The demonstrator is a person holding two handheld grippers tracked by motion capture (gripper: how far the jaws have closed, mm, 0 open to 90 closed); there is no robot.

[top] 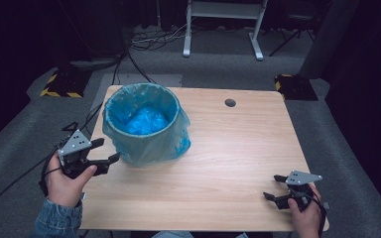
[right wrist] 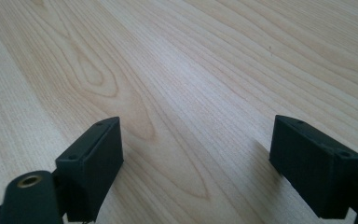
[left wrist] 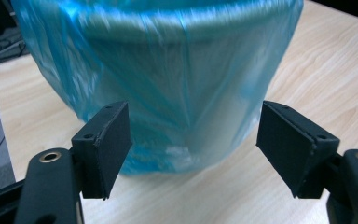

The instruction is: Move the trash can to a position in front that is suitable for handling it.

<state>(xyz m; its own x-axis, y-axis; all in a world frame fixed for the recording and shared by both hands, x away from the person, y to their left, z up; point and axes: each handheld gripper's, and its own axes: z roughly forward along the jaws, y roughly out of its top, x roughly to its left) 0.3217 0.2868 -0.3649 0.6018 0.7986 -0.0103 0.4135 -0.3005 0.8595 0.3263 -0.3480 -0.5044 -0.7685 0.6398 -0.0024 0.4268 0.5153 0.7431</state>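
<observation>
Left gripper [left wrist: 193,140], seen in its own view: jaws spread wide, nothing between the pads, the bag's [left wrist: 177,79] blue film close ahead. No contact that I can make out; the film is blurred there.

High view: bin [top: 144,124] stands on the table's [top: 238,153] far-left part, near the left edge. The bag lines it, its top folded over the rim, loose film hanging down the outside to the tabletop. Crumpled blue plastic sits inside at the bottom. The left gripper [top: 110,151] hovers just beside the bin's near-left wall, pointing at it.

Right gripper [top: 274,186] at the near-right corner, well apart from the bin, jaws likewise spread, bare wood under them in its own view [right wrist: 196,163].

Judgement: bag looks already seated in the bin. What is left appears to be work on the hanging film, either gripping or tidying it. No grasp made yet; the right gripper is idle.
</observation>
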